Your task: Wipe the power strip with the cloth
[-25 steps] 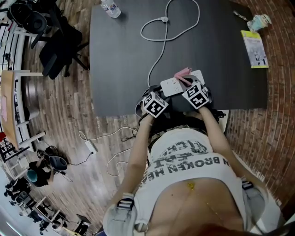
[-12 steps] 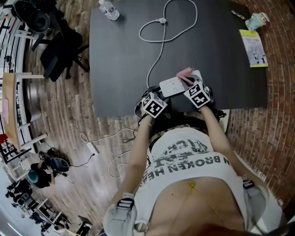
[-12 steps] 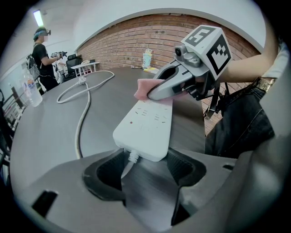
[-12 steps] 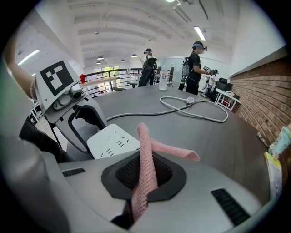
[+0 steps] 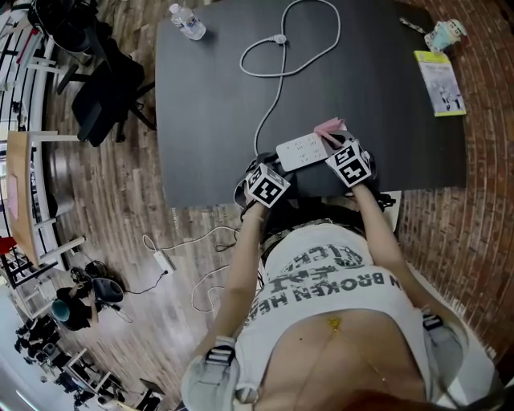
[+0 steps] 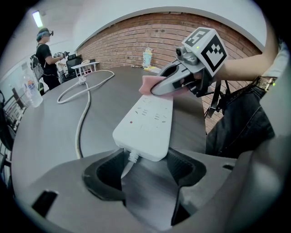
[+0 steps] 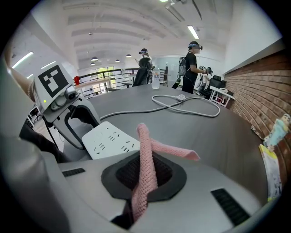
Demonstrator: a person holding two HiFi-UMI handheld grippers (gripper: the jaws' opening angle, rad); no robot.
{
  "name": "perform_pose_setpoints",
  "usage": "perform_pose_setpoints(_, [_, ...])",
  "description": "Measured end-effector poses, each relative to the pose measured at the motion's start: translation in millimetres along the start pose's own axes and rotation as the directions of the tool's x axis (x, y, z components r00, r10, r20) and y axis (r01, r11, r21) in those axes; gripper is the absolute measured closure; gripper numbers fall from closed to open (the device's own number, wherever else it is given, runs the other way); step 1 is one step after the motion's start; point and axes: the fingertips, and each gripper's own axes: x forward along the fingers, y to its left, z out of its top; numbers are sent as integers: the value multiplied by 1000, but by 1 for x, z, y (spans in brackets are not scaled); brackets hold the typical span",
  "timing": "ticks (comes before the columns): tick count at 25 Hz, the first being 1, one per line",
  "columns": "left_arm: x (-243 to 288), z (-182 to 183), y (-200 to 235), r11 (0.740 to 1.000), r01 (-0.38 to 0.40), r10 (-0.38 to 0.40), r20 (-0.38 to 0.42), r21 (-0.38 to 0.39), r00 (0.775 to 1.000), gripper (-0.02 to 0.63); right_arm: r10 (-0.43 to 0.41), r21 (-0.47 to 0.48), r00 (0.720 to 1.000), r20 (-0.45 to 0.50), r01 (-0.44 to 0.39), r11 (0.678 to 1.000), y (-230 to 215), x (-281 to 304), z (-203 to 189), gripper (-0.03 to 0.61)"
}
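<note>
The white power strip (image 5: 301,149) lies near the front edge of the black table (image 5: 209,112), and its white cord (image 5: 277,76) loops away to the far side. My left gripper (image 5: 273,166) is shut on the strip's cord end (image 6: 148,120), one pad at each near corner. My right gripper (image 5: 336,144) is shut on a pink cloth (image 7: 145,168). The cloth's free end (image 5: 329,128) lies over the strip's far end. In the left gripper view, the right gripper (image 6: 159,86) presses the cloth (image 6: 148,84) onto the strip.
A water bottle (image 5: 186,22) stands at the table's far left corner. A yellow booklet (image 5: 440,84) and a small cup (image 5: 443,34) sit at the far right. An office chair (image 5: 100,88) stands left of the table. People stand beyond the table in the gripper views.
My right gripper has slid the pink cloth a little to the right along the strip's far end. The left gripper keeps its hold on the cord end.
</note>
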Motion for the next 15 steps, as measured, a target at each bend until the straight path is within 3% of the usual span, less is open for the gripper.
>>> perform_pose_setpoints(15, [0,0,1,1000,-10,10,-5,8,1000,334,-95,92,995,-11,95,991,-39,-18,-21,561])
